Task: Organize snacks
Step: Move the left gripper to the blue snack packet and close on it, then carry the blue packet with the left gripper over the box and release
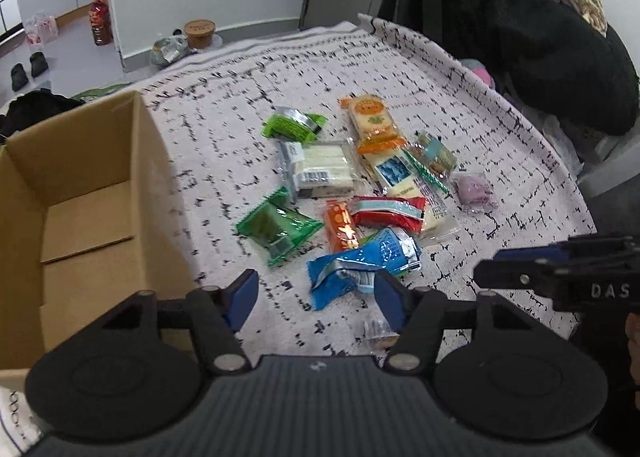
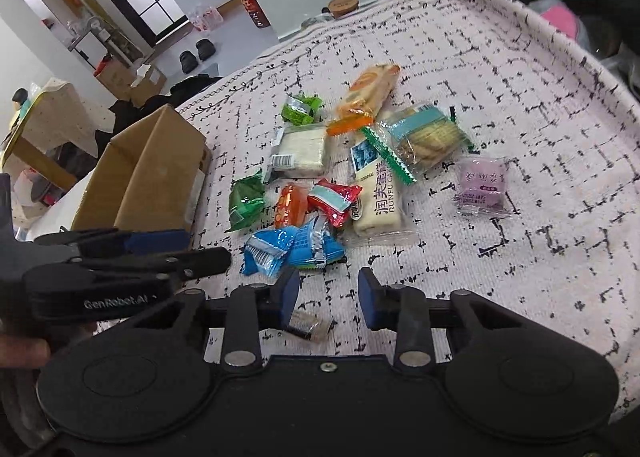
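Cardboard box [image 1: 80, 193] sits open-topped at the left of the patterned cloth [image 1: 400, 69]; stiff walls, nothing visible inside, likely the drop target. Snack pile lies mid-cloth, right of the box and ahead of both grippers. Biggest items: cream cake bar [image 2: 378, 201] in a clear wrapper, soft, would squash, so take it across the middle lightly; white wafer pack [image 1: 320, 169], flat and fairly stiff, grip by the long edges; orange cracker pack [image 1: 372, 115] and teal biscuit pack [image 2: 424, 137], brittle contents, pinch the crimped end seal rather than the body. Smaller: blue pouches [image 1: 360, 261] nearest the grippers, crinkly, slippery foil, light, best pinched at the bunched seam; green pouch [image 1: 280, 229], red pouch [image 1: 388, 211], small orange pouch [image 1: 340, 229], far green pouch [image 1: 292, 123], all puffy and light, likely to slide on the cloth if nudged. Purple sweet [image 2: 482, 185] sits apart on the right, tiny and easy to grip whole. Small clear-wrapped piece [image 2: 306, 323] lies just in front of the right gripper [image 2: 328, 297]. Left gripper [image 1: 316, 291]: jaws part-open, nothing between the pads. Right gripper: jaws narrowed but with a visible gap, holding nothing; the small piece lies below them, and contact can't be confirmed.
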`<control>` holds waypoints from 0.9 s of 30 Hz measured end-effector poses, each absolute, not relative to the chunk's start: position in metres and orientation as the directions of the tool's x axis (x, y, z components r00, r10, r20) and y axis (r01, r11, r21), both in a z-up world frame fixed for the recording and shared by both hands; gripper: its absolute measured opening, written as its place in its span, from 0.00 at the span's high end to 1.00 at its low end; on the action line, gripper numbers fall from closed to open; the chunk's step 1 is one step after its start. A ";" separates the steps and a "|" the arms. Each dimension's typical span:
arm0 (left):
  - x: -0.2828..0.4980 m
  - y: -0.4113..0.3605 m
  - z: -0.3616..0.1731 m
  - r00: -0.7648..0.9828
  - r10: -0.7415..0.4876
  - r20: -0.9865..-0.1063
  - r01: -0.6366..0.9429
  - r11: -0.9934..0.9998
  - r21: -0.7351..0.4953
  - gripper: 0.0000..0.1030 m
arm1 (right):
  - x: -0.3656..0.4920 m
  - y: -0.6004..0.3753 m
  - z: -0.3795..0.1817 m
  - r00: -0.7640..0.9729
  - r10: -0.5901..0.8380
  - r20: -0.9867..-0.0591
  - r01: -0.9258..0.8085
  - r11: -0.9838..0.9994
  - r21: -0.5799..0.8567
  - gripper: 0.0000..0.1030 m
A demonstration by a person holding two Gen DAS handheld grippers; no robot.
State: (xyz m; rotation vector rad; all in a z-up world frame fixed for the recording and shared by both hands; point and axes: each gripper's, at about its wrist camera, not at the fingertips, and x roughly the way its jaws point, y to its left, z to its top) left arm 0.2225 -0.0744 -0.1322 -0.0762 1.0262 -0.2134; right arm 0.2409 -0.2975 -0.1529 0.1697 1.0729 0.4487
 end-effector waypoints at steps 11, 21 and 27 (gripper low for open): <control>0.258 -0.090 -0.163 0.439 -0.221 -0.871 0.135 0.975 -0.179 0.43 | 0.273 -0.298 -0.179 0.360 0.464 -0.809 -0.224 0.885 0.408 0.67; 0.271 -0.096 -0.191 0.354 -0.225 -0.908 0.102 0.974 -0.202 0.47 | 0.284 -0.295 -0.198 0.313 0.508 -0.803 -0.164 0.861 0.481 0.58; 0.270 -0.091 -0.188 0.373 -0.219 -0.902 0.051 0.975 -0.216 0.58 | 0.288 -0.288 -0.203 0.332 0.516 -0.790 -0.140 0.855 0.499 0.50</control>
